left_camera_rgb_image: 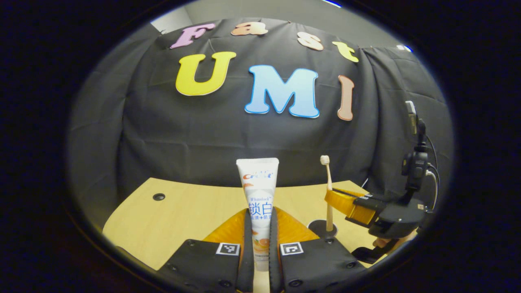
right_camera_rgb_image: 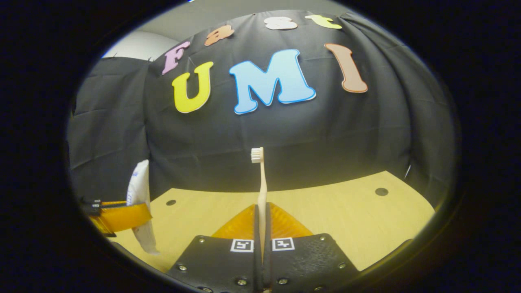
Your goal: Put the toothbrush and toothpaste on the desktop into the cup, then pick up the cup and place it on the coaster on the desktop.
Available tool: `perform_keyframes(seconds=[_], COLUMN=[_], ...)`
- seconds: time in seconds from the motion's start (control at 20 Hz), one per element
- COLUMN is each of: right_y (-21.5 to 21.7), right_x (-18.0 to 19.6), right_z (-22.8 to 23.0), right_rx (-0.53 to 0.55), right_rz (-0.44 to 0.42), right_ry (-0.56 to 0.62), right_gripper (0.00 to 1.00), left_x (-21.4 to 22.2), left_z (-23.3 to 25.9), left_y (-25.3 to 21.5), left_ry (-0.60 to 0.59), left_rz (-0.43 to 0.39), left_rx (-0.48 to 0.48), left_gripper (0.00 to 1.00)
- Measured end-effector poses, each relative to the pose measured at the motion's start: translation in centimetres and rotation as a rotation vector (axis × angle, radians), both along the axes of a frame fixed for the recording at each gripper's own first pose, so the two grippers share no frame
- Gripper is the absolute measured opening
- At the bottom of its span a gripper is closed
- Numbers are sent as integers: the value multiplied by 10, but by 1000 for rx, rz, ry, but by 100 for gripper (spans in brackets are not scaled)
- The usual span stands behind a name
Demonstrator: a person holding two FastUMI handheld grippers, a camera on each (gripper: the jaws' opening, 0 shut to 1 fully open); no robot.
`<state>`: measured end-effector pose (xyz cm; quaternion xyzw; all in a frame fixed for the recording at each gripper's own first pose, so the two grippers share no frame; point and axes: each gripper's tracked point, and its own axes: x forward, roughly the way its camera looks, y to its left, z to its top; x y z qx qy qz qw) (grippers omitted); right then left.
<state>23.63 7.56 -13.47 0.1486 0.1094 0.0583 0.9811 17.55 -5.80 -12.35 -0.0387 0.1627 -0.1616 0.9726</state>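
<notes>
The first step of the task is judged to be in hand: both items are lifted clear of the table (left_camera_rgb_image: 183, 211) and have yet to be put into a cup. In the left gripper view the toothpaste (left_camera_rgb_image: 258, 191) is held upright at lower centre of the frame, clamped between the two fingers of the left claw (left_camera_rgb_image: 260, 240), with its crimped end up near mid-frame. In the right gripper view the toothbrush (right_camera_rgb_image: 262, 183) is pinched low on its handle by the closed right claw (right_camera_rgb_image: 260, 240), standing upright with the bristle head at the top, near the centre of the frame. The right claw is also seen at the right of the left gripper view, with the toothbrush (left_camera_rgb_image: 328, 191) held above a small dark round thing (left_camera_rgb_image: 319, 228) on the table, which may be the coaster or the cup's mouth; which of the two cannot be told. At the lower left of the right gripper view the left claw is seen with the toothpaste (right_camera_rgb_image: 138, 191) gripped sideways-on. Both claws are held roughly level, pointed toward the black cloth wall, near each other above the table. The next move is judged to call for each item being carried over the cup's mouth, lowered end first and let go by parting the fingers.
</notes>
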Motion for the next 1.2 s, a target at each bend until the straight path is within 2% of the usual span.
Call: perform_keyframes(seconds=[0.4,0.75,0.85,0.95,1.0,1.05,1.15,1.2], right_y=[5,6,10,11,11,10,15,16], right_x=[-3,-13,-17,-22,-24,-26,-37,-39], right_z=[-38,-49,-53,-54,-54,-52,-41,-39], right_rx=[-89,-175,-174,-184,-190,-200,-213,-214], right_rz=[37,56,75,81,84,83,89,95], right_ry=[69,96,115,126,125,124,106,97], right_gripper=[2,5,11,27,28,38,38,43], left_x=[4,4,5,5,6,5,5,5], left_z=[-13,-23,-25,-27,-26,-27,-28,-29], left_y=[-4,-11,-14,-16,-17,-17,-18,-19], left_ry=[32,66,70,74,74,75,74,74], left_rz=[19,37,39,41,42,43,46,46], left_rx=[-8,-25,-33,-35,-36,-36,-40,-41], left_gripper=[21,22,22,22,22,21,21,22])
